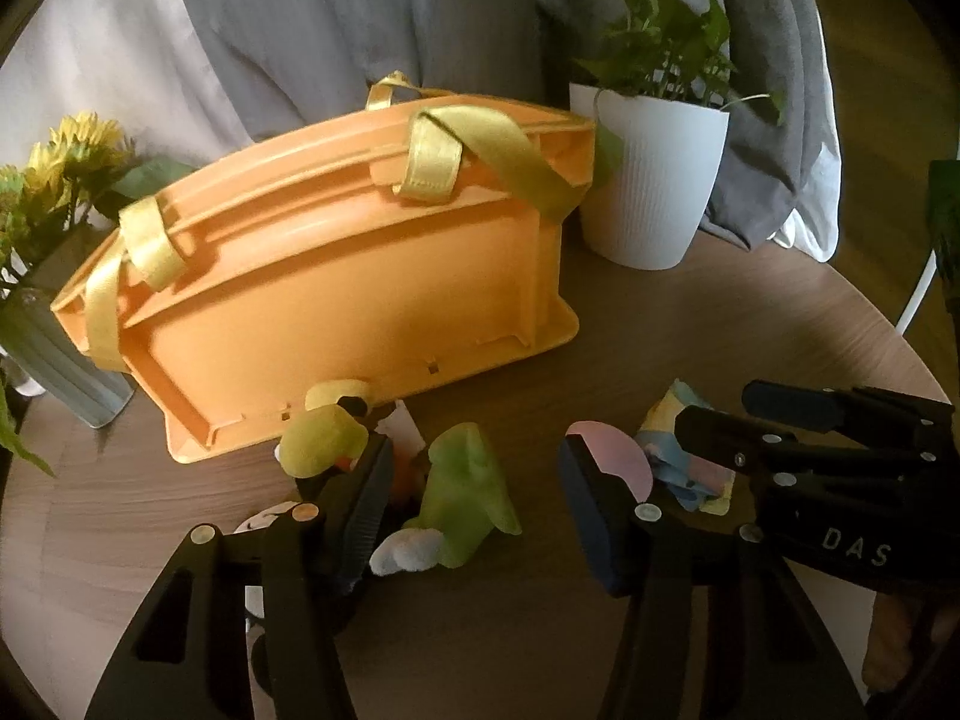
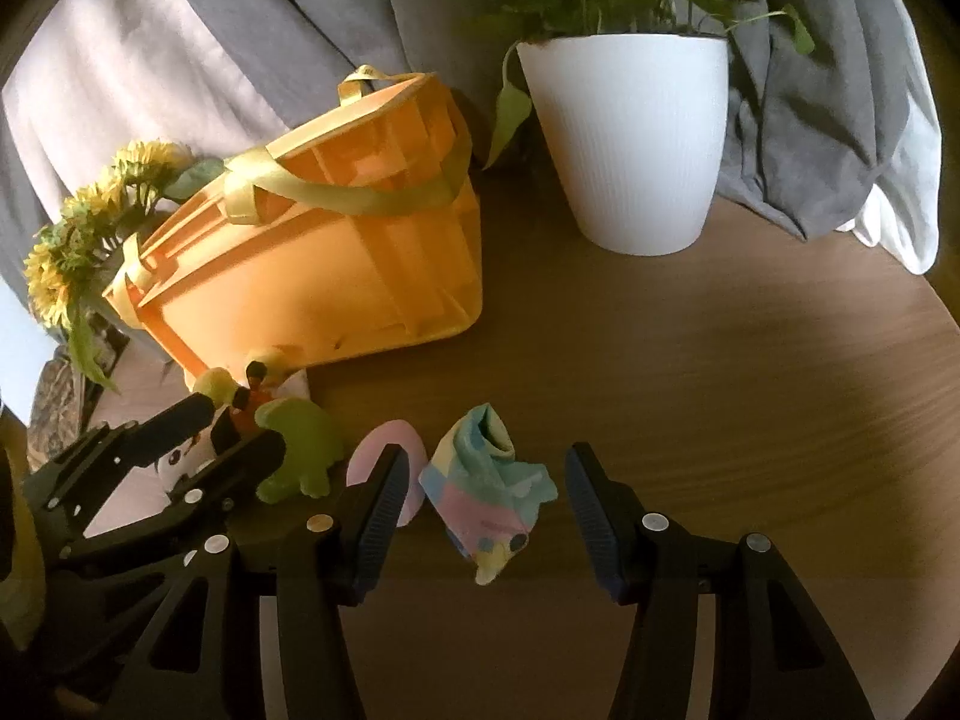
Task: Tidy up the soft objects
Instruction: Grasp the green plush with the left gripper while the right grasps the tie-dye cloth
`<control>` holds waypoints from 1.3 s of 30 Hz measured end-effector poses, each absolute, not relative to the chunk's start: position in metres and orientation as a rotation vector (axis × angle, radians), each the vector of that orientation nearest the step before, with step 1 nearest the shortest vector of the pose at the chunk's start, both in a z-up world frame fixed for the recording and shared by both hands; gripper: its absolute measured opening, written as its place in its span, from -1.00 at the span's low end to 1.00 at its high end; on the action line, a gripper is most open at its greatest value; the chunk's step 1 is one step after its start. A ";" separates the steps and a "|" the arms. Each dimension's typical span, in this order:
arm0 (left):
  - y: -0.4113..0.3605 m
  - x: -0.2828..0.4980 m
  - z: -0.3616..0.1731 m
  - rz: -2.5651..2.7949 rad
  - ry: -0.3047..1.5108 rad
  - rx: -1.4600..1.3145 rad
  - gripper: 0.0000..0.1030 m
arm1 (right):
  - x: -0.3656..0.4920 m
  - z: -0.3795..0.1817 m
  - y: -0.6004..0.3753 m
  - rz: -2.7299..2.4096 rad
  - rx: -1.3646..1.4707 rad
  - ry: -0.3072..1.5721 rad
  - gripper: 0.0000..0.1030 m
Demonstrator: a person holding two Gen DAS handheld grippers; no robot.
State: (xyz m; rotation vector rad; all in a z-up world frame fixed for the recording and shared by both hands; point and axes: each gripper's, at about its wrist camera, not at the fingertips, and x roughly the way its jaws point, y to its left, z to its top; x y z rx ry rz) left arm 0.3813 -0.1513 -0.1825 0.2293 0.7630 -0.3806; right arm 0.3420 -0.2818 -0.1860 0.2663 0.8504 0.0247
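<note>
An orange plastic basket (image 1: 336, 276) with yellow ribbon handles lies tipped on the round wooden table (image 1: 690, 324); it also shows in the right wrist view (image 2: 324, 276). A green plush toy (image 1: 465, 492) lies between the fingers of my open left gripper (image 1: 474, 516). A yellow plush duck (image 1: 321, 441) sits by its left finger, and a pink disc (image 1: 612, 462) by its right. My right gripper (image 2: 483, 516) is open around a pastel folded sock (image 2: 486, 480). The green plush (image 2: 300, 450) and the pink disc (image 2: 375, 450) lie to its left.
A white ribbed pot with a green plant (image 1: 654, 180) stands at the back right, also in the right wrist view (image 2: 630, 138). A vase of yellow flowers (image 1: 54, 252) stands at the left. Grey and white cloth (image 1: 330, 18) hangs behind the table.
</note>
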 end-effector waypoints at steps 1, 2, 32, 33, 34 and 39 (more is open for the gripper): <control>-0.152 0.384 -0.184 -0.382 0.770 0.226 0.02 | 0.344 -0.187 -0.281 0.026 0.263 0.855 0.08; -0.152 0.385 -0.186 -0.381 0.778 0.223 0.01 | 0.346 -0.188 -0.280 0.030 0.264 0.859 0.08; -0.155 0.392 -0.201 -0.380 0.809 0.214 -0.41 | 0.353 -0.196 -0.276 0.046 0.239 0.884 -0.22; -0.154 0.391 -0.199 -0.381 0.805 0.212 -0.41 | 0.352 -0.195 -0.276 0.043 0.239 0.880 -0.22; -0.154 0.389 -0.195 -0.382 0.797 0.208 -0.41 | 0.351 -0.192 -0.276 0.041 0.240 0.875 -0.22; -0.151 0.382 -0.181 -0.385 0.760 0.196 -0.41 | 0.347 -0.182 -0.277 0.038 0.240 0.849 -0.22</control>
